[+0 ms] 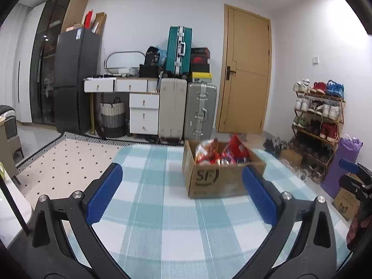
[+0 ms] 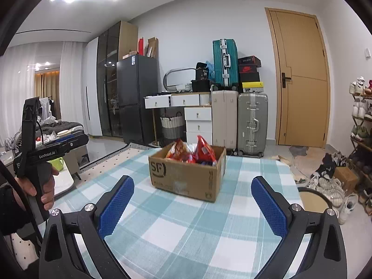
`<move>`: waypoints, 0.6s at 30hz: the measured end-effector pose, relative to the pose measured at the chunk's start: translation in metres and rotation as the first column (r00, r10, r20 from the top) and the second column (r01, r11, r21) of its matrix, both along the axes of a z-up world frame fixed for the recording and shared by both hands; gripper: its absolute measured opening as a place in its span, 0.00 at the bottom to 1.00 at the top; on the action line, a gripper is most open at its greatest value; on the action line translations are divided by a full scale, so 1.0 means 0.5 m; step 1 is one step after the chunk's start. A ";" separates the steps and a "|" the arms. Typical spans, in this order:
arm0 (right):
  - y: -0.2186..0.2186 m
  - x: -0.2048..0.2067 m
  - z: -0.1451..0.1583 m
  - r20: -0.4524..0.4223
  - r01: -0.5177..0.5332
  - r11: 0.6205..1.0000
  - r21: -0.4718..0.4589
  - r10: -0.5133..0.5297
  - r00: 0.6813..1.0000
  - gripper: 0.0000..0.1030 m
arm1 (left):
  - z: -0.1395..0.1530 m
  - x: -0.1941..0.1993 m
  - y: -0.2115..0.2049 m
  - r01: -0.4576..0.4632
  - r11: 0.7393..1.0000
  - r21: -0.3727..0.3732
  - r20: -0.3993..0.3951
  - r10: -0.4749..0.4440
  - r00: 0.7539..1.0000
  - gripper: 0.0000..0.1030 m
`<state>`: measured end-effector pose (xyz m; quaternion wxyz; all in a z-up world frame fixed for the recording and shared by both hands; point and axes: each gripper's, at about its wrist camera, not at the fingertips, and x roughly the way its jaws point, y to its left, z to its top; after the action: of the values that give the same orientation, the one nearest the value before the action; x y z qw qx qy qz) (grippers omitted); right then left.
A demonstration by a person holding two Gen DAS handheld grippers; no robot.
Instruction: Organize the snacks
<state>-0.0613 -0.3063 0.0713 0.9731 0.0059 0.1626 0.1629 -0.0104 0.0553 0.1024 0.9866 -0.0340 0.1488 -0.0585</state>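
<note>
white walls, a tan door, stacked suitcases, a dark fridge, perhaps a shoe rack.

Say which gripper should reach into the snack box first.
Probably the right gripper: open and empty, with the cardboard box nearly centred ahead. From the left gripper, also open, the box sits off to its right.

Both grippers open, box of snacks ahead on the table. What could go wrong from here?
1. The snack bags stick up above the rim of the cardboard box; pulling one out may drag its neighbours onto the checked tablecloth.
2. The left gripper and right gripper both face the same box, so they could collide over it.
3. The box sits loose on the cloth; a one-sided push could slide it toward the far edge.
</note>
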 end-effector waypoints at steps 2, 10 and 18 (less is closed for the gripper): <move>0.000 0.005 -0.030 0.000 0.013 1.000 -0.002 -0.013 1.000 1.00 | -0.040 0.007 -0.006 -0.005 1.000 0.013 -0.014 0.005 1.000 1.00; -0.029 0.022 -0.130 -0.025 0.070 0.997 0.033 -0.069 0.997 1.00 | -0.164 0.035 -0.023 -0.013 1.000 0.014 -0.037 0.013 0.999 1.00; -0.052 0.035 -0.159 -0.041 0.091 0.993 0.076 -0.088 0.995 1.00 | -0.210 0.072 -0.065 0.005 0.998 0.066 -0.058 -0.001 0.998 1.00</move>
<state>-0.0439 -0.3320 -0.0083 0.9752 0.0540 0.1740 0.1253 0.0257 0.0226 -0.0027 0.9824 -0.0029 0.1791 -0.0539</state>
